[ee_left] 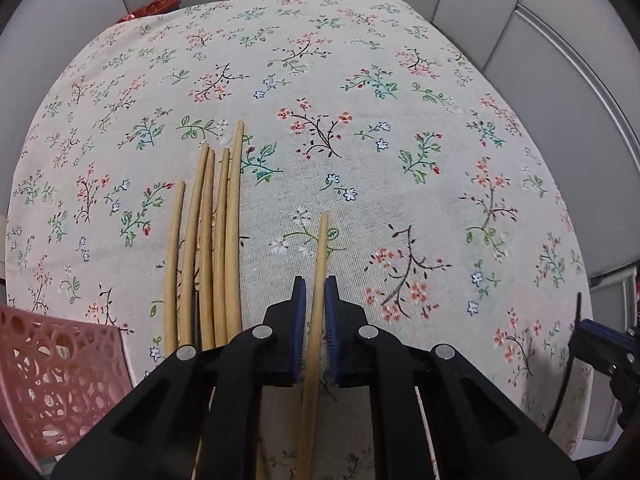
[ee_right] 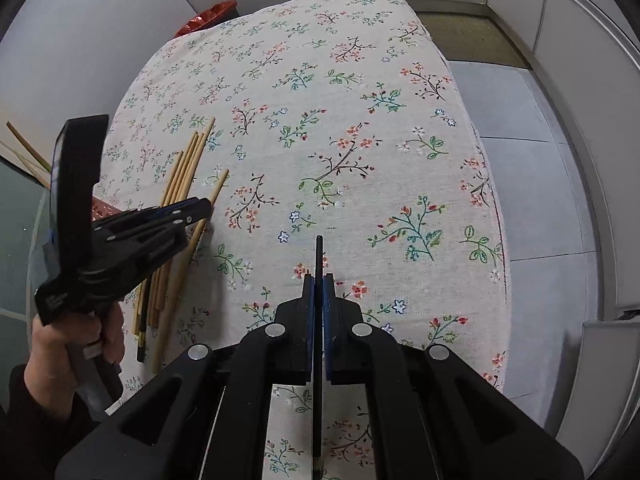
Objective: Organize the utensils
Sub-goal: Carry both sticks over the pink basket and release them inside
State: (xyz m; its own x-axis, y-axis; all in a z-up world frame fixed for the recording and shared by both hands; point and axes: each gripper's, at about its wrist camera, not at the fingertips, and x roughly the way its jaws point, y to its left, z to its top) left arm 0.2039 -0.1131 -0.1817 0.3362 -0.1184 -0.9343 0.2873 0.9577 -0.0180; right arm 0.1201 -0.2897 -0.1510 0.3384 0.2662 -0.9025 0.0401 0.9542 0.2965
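My left gripper (ee_left: 315, 284) is shut on a light wooden chopstick (ee_left: 320, 256) that points forward, low over the floral tablecloth (ee_left: 360, 80). Several more wooden chopsticks (ee_left: 216, 232) lie side by side on the cloth just to its left. My right gripper (ee_right: 319, 280) is shut on a thin black chopstick (ee_right: 319, 256) that sticks out ahead of its fingers. In the right wrist view the left gripper (ee_right: 200, 210) is at the left, over the chopstick group (ee_right: 184, 172). The right gripper shows at the right edge of the left wrist view (ee_left: 600, 336).
A pink perforated plastic basket (ee_left: 52, 364) stands at the near left. A red object (ee_left: 154, 7) sits beyond the table's far left edge. The table's right edge (ee_right: 492, 200) drops to a grey tiled floor. White cabinet panels surround the table.
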